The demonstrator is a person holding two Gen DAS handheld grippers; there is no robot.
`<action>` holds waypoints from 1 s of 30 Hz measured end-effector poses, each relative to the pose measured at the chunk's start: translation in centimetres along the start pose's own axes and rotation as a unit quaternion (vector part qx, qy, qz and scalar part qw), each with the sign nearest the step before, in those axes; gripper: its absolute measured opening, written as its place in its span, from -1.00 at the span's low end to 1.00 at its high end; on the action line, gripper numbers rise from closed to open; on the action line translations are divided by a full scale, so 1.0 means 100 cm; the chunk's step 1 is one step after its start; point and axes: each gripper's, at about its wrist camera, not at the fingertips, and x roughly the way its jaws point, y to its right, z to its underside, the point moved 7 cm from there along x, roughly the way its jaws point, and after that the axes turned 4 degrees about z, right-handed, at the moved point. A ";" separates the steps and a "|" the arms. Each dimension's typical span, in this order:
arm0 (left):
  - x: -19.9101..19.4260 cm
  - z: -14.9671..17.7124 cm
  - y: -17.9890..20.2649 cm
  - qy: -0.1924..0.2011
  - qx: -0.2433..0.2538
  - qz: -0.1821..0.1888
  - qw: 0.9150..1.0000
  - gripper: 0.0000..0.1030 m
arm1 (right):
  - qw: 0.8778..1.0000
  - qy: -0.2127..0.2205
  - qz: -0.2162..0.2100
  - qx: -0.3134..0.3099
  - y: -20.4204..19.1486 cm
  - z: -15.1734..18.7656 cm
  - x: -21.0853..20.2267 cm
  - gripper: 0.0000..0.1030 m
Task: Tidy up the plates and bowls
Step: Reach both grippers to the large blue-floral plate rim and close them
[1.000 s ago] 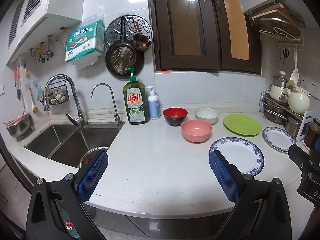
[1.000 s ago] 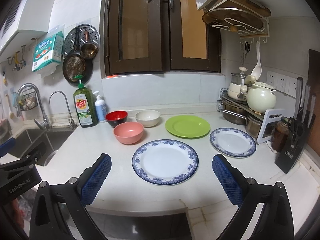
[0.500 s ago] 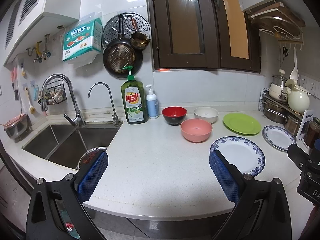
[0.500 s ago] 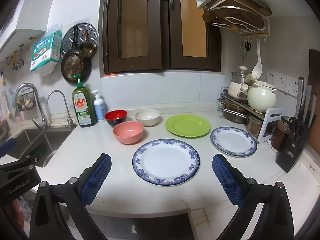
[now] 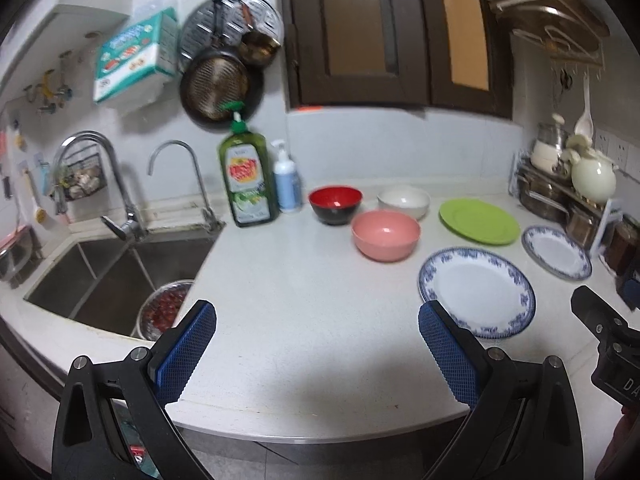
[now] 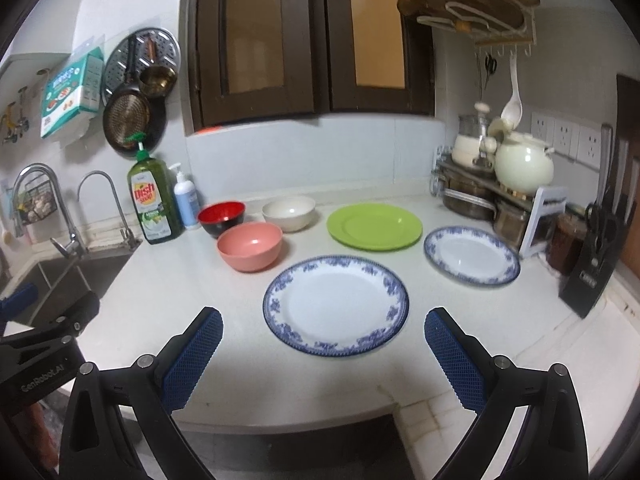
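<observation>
I hold both grippers, left gripper and right gripper, fingers spread wide and empty, over the worktop's bare front edge; the large blue-rimmed plate lies just beyond, bowls nearer the back edge.

The green bottle beside the tap reads "Dish Soap" on its red-and-yellow label. The black body of the left gripper, at the lower left of the right wrist view, carries "GenRobot.AI". The print on the tissue pack left of the hanging pans is too small to read.
</observation>
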 end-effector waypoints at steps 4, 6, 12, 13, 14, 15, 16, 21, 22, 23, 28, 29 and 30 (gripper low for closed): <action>0.024 0.001 0.012 -0.024 0.024 0.006 0.999 1.00 | 1.000 -0.012 0.019 0.003 0.006 -0.001 0.017 0.99; 0.037 -0.001 0.018 -0.031 0.027 0.015 0.999 1.00 | 0.999 -0.016 0.030 0.009 0.013 -0.002 0.027 0.99; 0.085 -0.011 0.043 -0.063 0.031 0.042 0.997 1.00 | 0.998 -0.041 0.043 0.023 0.032 -0.007 0.072 0.99; 0.092 -0.014 0.047 -0.068 0.032 0.046 0.996 1.00 | 0.998 -0.045 0.043 0.025 0.035 -0.008 0.078 0.99; 0.101 -0.017 0.053 -0.072 0.035 0.051 0.996 1.00 | 0.997 -0.051 0.044 0.030 0.040 -0.009 0.088 0.99; 0.109 -0.019 0.059 -0.075 0.039 0.055 0.995 1.00 | 0.997 -0.055 0.046 0.033 0.043 -0.011 0.096 0.99; 0.117 -0.022 0.065 -0.076 0.041 0.057 0.995 1.00 | 0.997 -0.059 0.047 0.034 0.047 -0.011 0.104 0.99; 0.152 -0.028 0.088 -0.091 0.043 0.067 0.993 0.98 | 0.993 -0.090 0.058 0.044 0.067 -0.009 0.142 0.98; 0.158 -0.028 0.092 -0.095 0.043 0.069 0.992 0.98 | 0.993 -0.094 0.058 0.044 0.070 -0.009 0.147 0.98; 0.165 -0.027 0.095 -0.100 0.042 0.071 0.992 0.97 | 0.992 -0.100 0.059 0.044 0.073 -0.008 0.155 0.98; 0.201 -0.014 0.107 -0.142 0.048 0.080 0.985 0.83 | 0.988 -0.130 0.063 0.049 0.083 0.002 0.186 0.90; 0.207 -0.012 0.110 -0.148 0.049 0.081 0.984 0.82 | 0.987 -0.139 0.062 0.048 0.083 0.005 0.194 0.86; 0.213 -0.010 0.111 -0.154 0.052 0.080 0.983 0.82 | 0.986 -0.145 0.063 0.049 0.085 0.008 0.200 0.83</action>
